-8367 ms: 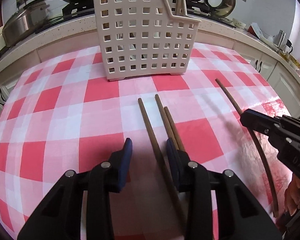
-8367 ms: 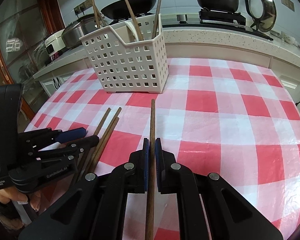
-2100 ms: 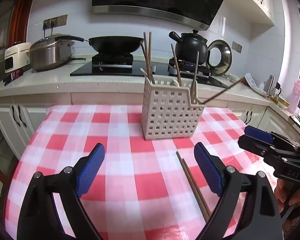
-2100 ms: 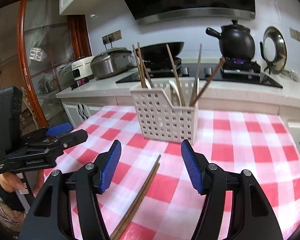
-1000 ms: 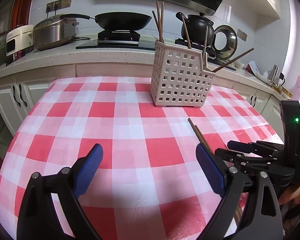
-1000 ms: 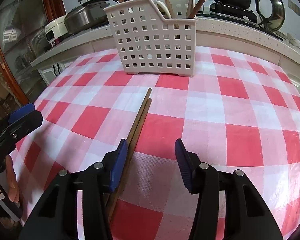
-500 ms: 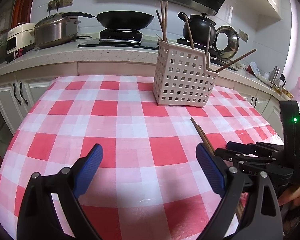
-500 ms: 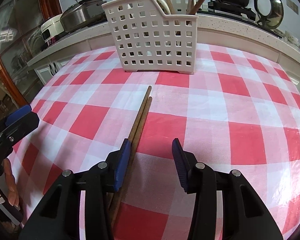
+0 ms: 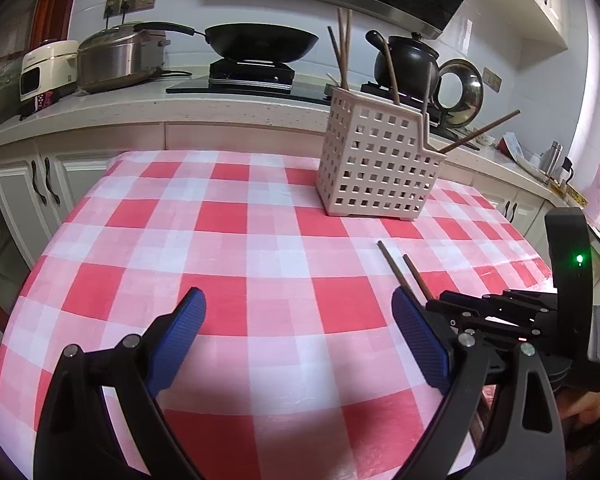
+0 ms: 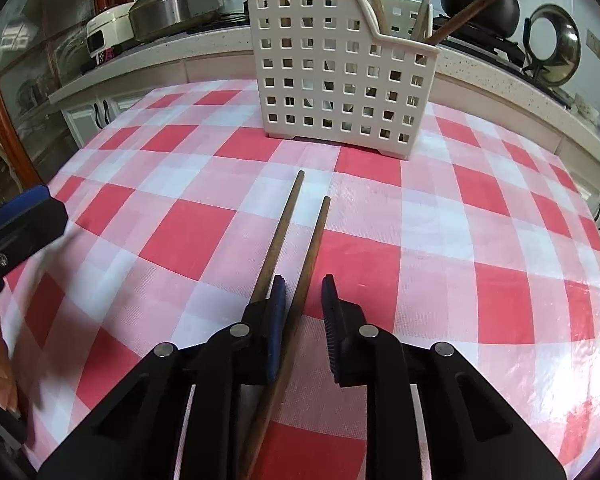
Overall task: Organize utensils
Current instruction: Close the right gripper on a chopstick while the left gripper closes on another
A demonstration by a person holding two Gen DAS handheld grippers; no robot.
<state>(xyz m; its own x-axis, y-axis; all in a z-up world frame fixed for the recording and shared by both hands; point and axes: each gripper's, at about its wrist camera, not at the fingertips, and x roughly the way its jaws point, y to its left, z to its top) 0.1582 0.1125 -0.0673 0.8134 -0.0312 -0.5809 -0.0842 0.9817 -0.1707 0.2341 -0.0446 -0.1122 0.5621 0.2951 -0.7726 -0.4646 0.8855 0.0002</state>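
On the red-checked tablecloth [image 10: 188,240], two wooden chopsticks [image 10: 300,256] lie lengthwise toward the white utensil basket [image 10: 340,80]. The right gripper [image 10: 303,304] straddles the right-hand stick, fingers parted, not yet clamped. The left gripper [image 9: 298,328] hovers beside them, wide open and empty.

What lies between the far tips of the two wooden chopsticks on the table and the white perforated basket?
Only bare checked tablecloth between chopsticks and basket, per right wrist view.
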